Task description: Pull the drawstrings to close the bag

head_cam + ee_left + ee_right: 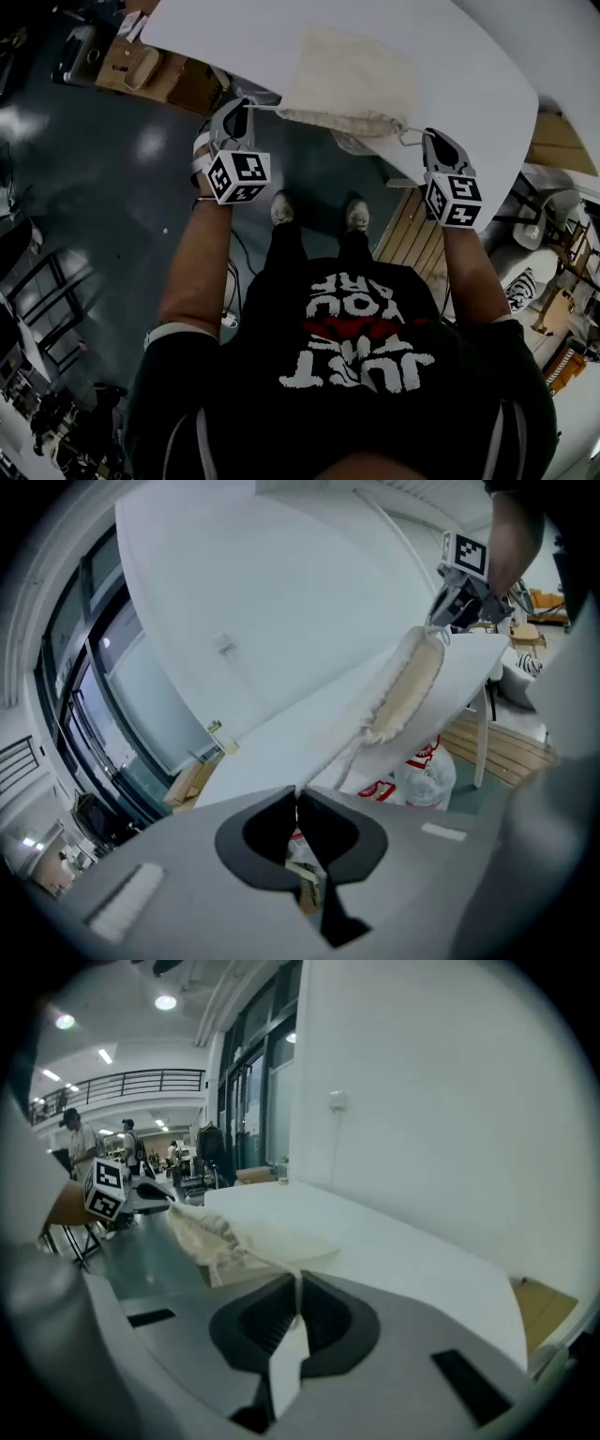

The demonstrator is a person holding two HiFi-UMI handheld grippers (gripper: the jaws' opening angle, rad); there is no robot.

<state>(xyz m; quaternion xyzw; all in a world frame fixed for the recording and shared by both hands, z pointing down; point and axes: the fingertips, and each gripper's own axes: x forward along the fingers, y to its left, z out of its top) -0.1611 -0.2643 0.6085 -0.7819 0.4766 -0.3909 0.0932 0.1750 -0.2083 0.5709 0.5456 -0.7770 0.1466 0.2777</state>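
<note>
Clenching the left drawstring (267, 108), the left gripper (246, 105) hangs just off the near edge of the white table (487, 66), jaws pinched tight on the cord; the right gripper (424, 138), off that same edge, is likewise clamped on the right drawstring (409, 134); the cream bag (352, 80) lies flat on the table, its gathered mouth along the near edge, between the two grippers.

Counting what is showing
One bag (347, 80) is lying on one surface (234, 28); two cords (265, 108) (410, 134) are running to two claws (246, 103) (425, 137).
</note>
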